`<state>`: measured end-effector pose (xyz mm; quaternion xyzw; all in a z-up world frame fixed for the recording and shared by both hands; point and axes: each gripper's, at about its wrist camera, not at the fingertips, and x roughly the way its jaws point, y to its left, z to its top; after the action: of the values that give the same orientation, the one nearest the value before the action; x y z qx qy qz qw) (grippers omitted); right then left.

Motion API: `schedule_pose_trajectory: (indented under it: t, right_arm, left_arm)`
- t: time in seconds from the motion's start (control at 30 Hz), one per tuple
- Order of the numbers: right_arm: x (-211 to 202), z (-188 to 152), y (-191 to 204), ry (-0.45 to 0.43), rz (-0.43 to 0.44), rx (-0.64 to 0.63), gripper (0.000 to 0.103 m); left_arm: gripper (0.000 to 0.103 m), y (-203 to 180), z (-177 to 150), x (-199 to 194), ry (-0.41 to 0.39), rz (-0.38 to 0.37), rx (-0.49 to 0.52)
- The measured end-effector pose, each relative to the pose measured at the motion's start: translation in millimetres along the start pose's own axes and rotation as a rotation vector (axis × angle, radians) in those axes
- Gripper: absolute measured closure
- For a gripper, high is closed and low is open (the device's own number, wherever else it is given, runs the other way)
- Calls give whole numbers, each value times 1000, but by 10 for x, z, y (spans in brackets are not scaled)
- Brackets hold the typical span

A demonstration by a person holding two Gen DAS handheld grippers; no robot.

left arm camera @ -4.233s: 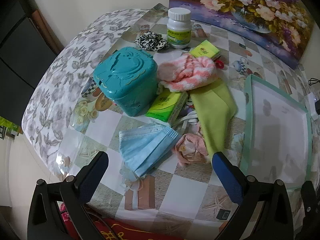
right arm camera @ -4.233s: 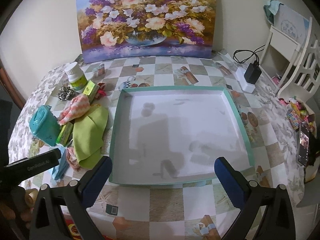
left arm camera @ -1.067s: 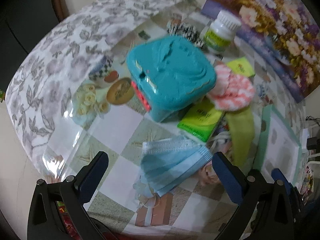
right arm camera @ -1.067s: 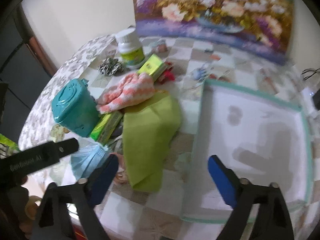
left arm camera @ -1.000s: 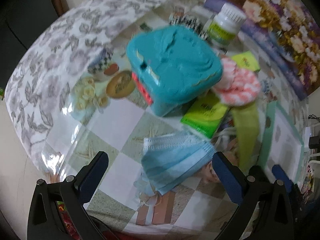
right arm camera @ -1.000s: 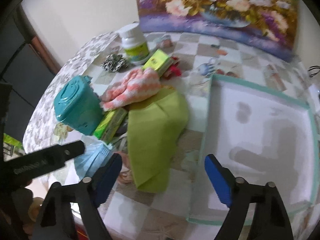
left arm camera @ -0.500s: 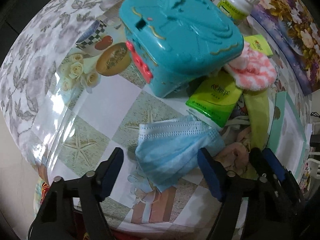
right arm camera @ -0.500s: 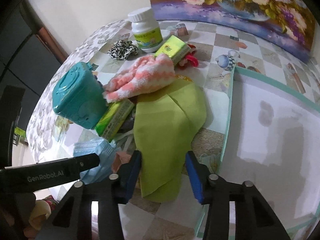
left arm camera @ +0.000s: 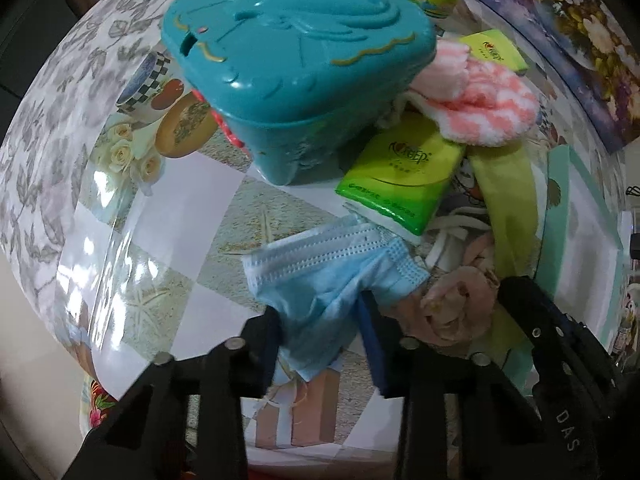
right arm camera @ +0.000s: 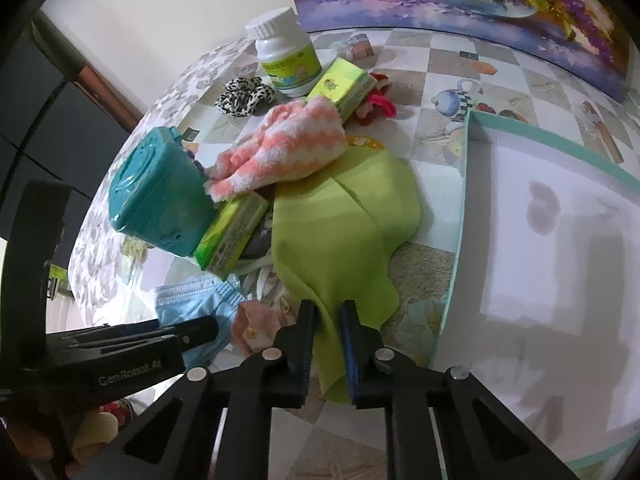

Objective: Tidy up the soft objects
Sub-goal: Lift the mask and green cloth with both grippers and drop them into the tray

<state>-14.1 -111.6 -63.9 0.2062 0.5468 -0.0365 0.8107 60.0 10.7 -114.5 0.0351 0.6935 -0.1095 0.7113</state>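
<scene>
In the left wrist view, the left gripper (left arm camera: 320, 320) at bottom centre has its fingers pinched on the near edge of the blue face mask (left arm camera: 332, 276), which lies crumpled on the desk (left arm camera: 132, 240) just below centre. Above it stands a teal box (left arm camera: 296, 60), with a green tissue pack (left arm camera: 400, 176) leaning at its right side. A pink striped towel (left arm camera: 480, 104) sits at upper right, and a pink fabric flower (left arm camera: 456, 304) lies right of the mask.

In the right wrist view, the right gripper (right arm camera: 326, 320) at bottom centre is clamped on the lower edge of the green cloth (right arm camera: 344, 224), which spreads across mid-frame. The teal-rimmed tray (right arm camera: 460, 200) fills the right side. A white bottle (right arm camera: 286, 56) and a leopard scrunchie (right arm camera: 244, 96) sit at upper left.
</scene>
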Motion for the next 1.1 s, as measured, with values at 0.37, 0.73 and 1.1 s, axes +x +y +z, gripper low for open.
schedule_pose_trajectory:
  t: [0.37, 0.73, 1.1]
  right_arm:
    - [-124, 21, 12, -29, 81, 19, 97]
    - [-399, 45, 15, -98, 204, 59, 97]
    - [-753, 45, 56, -192, 314, 81, 97]
  left_arm:
    - [93, -77, -39, -104, -43, -84, -26]
    - [94, 108, -160, -408, -98, -137, -34]
    - [95, 254, -198, -897, -187, -166, -21]
